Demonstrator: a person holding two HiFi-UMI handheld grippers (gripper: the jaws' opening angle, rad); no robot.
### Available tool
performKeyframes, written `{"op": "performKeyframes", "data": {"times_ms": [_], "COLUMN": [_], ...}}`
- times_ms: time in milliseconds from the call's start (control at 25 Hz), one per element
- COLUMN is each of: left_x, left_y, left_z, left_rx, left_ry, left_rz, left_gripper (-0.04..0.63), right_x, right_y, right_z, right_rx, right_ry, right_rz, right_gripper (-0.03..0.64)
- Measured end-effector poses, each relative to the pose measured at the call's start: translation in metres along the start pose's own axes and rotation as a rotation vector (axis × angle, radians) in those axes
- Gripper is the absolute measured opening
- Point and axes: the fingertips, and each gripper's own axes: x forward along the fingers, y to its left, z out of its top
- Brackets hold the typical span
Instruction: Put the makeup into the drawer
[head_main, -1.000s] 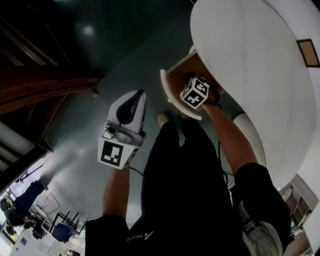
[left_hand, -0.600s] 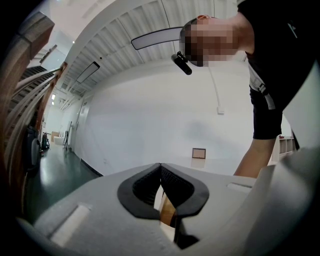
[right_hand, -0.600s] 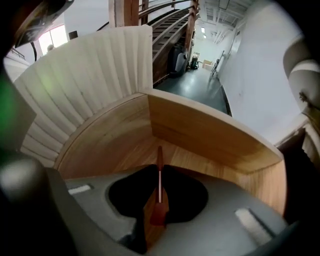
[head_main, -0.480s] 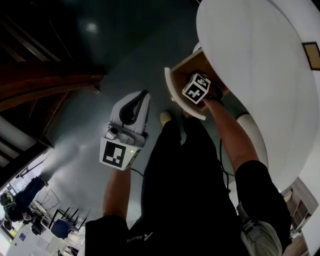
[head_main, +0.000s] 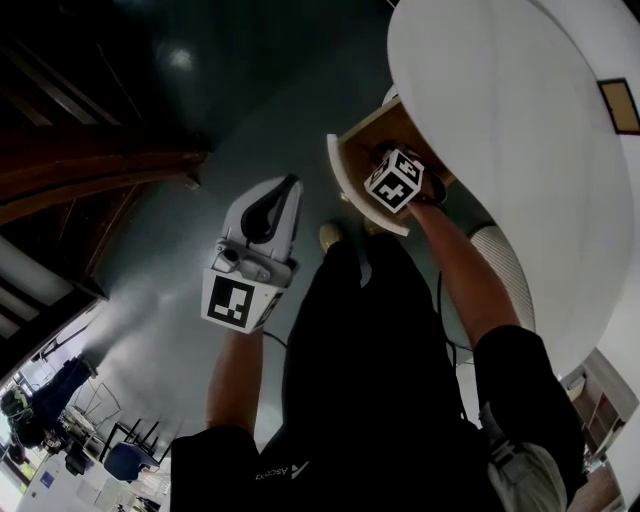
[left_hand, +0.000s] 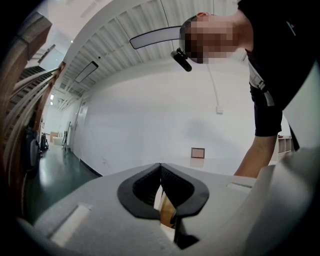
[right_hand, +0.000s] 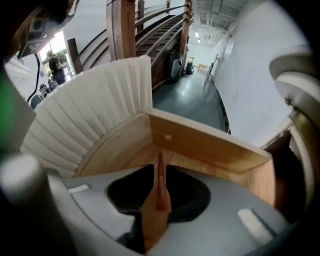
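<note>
The slim reddish-brown makeup stick (right_hand: 160, 182) lies on the floor of the light wooden drawer (right_hand: 205, 145), between the opening jaws of the right claw (right_hand: 160, 169), pads off it. The ribbed white front (right_hand: 90, 115) rises left of this claw. The left claw (left_hand: 160, 166) is closed and empty.

Quick count: two claws, a left claw (left_hand: 160, 169) and a right claw (right_hand: 160, 165) (jaws opening, stick between them). One skinny reddish makeup stick (right_hand: 160, 186), one wooden drawer (right_hand: 200, 143), one white round bench (head_main: 500, 120), one small frame (head_main: 618, 105) on it.
</note>
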Motion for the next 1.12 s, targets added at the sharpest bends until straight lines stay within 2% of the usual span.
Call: {"op": "performKeyframes", "data": {"times_ms": [560, 800, 1120], "left_x": [0.008, 0.011, 0.022], "left_y": [-0.017, -0.029, -0.061], "left_z": [0.024, 0.040, 0.075], "left_rx": [0.007, 0.013, 0.010], "left_ry": [-0.009, -0.028, -0.091], "left_rz": [-0.021, -0.028, -0.078], "left_gripper": [0.011, 0.011, 0.011], "right_x": [-0.127, -0.199, -0.307], "right_y": [0.022, 0.018, 0.000], "right_z": [0.057, 0.081, 0.105], "right_rx": [0.123, 0.197, 0.289], "right_ry": [-0.329, -0.531, -0.839], "right_rz": [-0.041, -0.039, -0.045], "right_gripper": [0.005, 0.003, 0.003]}}
